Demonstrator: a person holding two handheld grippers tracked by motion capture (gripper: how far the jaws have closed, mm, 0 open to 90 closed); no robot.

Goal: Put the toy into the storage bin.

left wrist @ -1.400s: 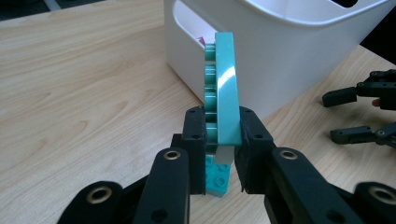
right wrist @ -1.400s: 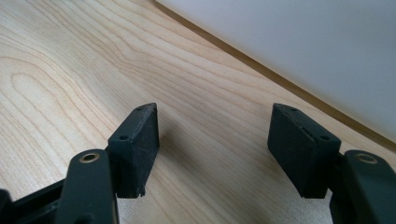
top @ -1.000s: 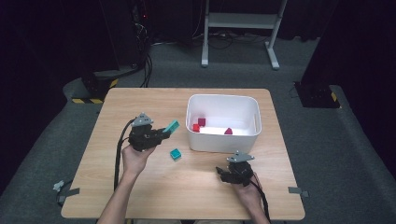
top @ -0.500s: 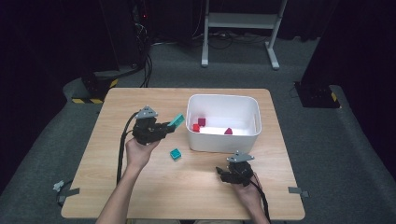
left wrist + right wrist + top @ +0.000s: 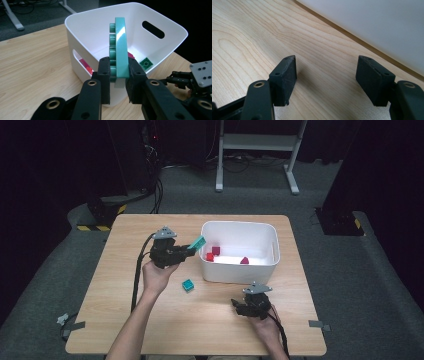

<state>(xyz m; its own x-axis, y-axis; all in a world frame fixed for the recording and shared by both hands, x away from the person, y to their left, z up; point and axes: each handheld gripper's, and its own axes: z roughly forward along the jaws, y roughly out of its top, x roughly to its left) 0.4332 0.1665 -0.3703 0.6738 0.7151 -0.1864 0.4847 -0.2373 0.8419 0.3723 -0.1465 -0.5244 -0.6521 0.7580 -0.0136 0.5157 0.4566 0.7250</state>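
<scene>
My left gripper (image 5: 190,249) is shut on a long teal brick (image 5: 118,50), which stands on edge between the jaws, studs to the left. In the high view the teal brick (image 5: 197,242) hangs at the left rim of the white bin (image 5: 272,262). Red bricks (image 5: 215,251) lie inside the bin, and a small green piece (image 5: 146,63) rests on its floor. A second, small teal brick (image 5: 188,285) sits on the table in front of the bin's left corner. My right gripper (image 5: 327,77) is open just above the wood, with nothing between its fingers, near the bin's front wall (image 5: 372,22).
The wooden table (image 5: 115,285) has free room on its left half and along the front edge. The right gripper (image 5: 197,80) shows at the lower right of the left gripper view. Beyond the table are dark floor, cables and a white stand (image 5: 255,142).
My left gripper has carried the teal brick up and to the right, toward the bin's left rim. The right gripper has stayed where it was.
</scene>
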